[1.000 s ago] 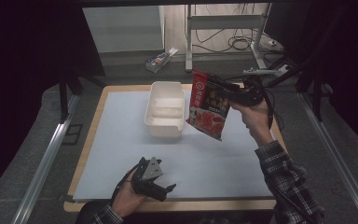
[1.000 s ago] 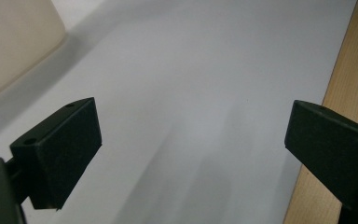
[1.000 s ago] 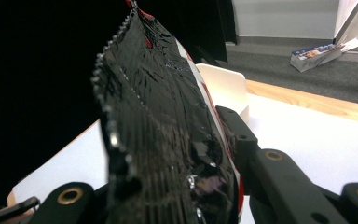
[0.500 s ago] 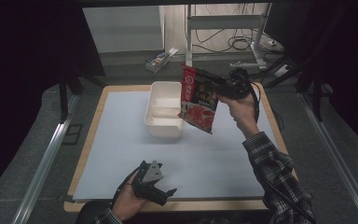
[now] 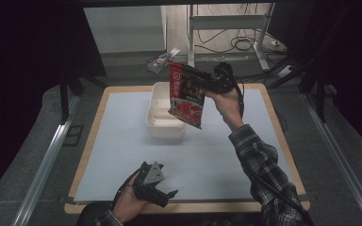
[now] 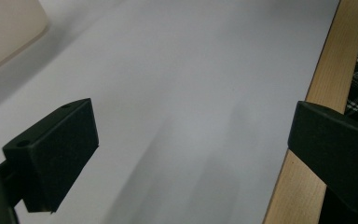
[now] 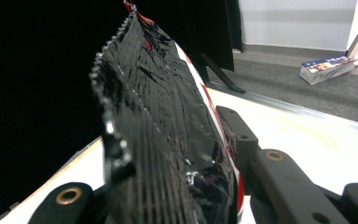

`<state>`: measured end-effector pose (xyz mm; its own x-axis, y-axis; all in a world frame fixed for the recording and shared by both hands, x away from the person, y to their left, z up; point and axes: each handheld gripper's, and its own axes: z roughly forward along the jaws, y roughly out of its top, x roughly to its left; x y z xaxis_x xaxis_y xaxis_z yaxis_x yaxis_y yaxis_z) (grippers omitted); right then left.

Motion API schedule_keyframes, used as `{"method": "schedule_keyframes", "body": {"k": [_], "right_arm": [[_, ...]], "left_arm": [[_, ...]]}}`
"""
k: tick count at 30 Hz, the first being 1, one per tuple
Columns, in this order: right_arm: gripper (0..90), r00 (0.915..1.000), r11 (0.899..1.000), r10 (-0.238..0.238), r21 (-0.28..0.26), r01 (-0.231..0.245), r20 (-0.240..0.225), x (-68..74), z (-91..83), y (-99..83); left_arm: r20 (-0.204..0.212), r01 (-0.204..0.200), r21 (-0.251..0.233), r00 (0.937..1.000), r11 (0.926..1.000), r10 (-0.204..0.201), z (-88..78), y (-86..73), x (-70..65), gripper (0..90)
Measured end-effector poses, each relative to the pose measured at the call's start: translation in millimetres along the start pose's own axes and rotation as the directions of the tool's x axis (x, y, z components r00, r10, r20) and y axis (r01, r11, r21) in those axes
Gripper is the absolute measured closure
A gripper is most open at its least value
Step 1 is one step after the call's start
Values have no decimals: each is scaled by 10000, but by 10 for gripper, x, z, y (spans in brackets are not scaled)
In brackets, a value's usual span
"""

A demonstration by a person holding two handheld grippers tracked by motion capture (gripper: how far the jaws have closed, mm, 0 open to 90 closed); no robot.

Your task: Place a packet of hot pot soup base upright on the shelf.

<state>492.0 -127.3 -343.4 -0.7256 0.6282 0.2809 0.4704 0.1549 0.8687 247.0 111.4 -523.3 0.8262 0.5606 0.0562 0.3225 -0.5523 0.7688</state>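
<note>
Right gripper [image 5: 199,81] clamped on 1 edge of red snack bag [image 5: 186,96], held in air just above near-right part of white container [image 5: 162,117]; bag hangs tilted, lower corner over container's near rim. In right gripper view, jaws pinch the crimped seal of the bag [image 7: 168,140] w/ little margin. Left gripper [image 5: 162,197] idle at near table edge, jaws wide apart, nothing between them. Risks, as judged: thin-edge grip may slip if bag swings, dropping it outside container; bag's low corner could snag rim and shove the light container across the mat [image 5: 122,155], since left gripper isn't bracing it.
</note>
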Motion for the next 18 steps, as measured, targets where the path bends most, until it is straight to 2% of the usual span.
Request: {"method": "schedule_keyframes", "body": {"k": [18], "right_arm": [[704,9992,9992,-399,26,399,15,169,461,131]], "left_arm": [[84,-61,36,9999,10000,60,10,-3,3,12]]}}
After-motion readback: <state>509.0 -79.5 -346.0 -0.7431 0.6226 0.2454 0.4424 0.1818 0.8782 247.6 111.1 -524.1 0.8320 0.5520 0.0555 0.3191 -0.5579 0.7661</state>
